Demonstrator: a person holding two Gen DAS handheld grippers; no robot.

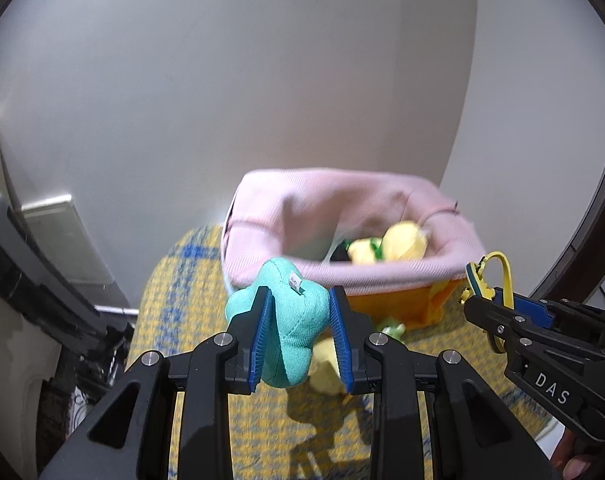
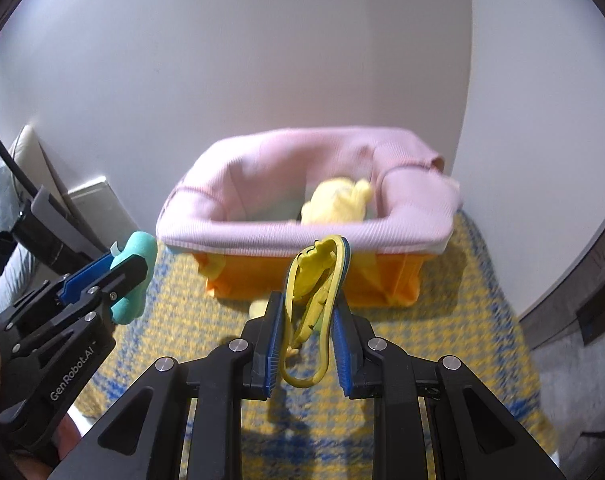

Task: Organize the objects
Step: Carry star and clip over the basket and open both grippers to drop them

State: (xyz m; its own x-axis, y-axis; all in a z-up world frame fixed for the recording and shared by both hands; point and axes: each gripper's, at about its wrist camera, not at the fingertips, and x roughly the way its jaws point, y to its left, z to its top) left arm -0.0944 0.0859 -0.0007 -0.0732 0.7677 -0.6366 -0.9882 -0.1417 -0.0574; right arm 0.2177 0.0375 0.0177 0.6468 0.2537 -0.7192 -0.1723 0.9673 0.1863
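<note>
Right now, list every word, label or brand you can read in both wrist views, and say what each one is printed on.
"DAS": white letters on the black body of the right gripper, seen in the left wrist view.
"GenRobot.AI": white letters on the black body of the left gripper, seen in the right wrist view.
Small white tag sewn on the teal plush toy: it carries print, too small to read.
Nothing else bears text.

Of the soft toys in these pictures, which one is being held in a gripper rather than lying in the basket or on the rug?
The teal plush toy, clamped in the left gripper; the yellow ones lie in the basket or on the rug.
</note>
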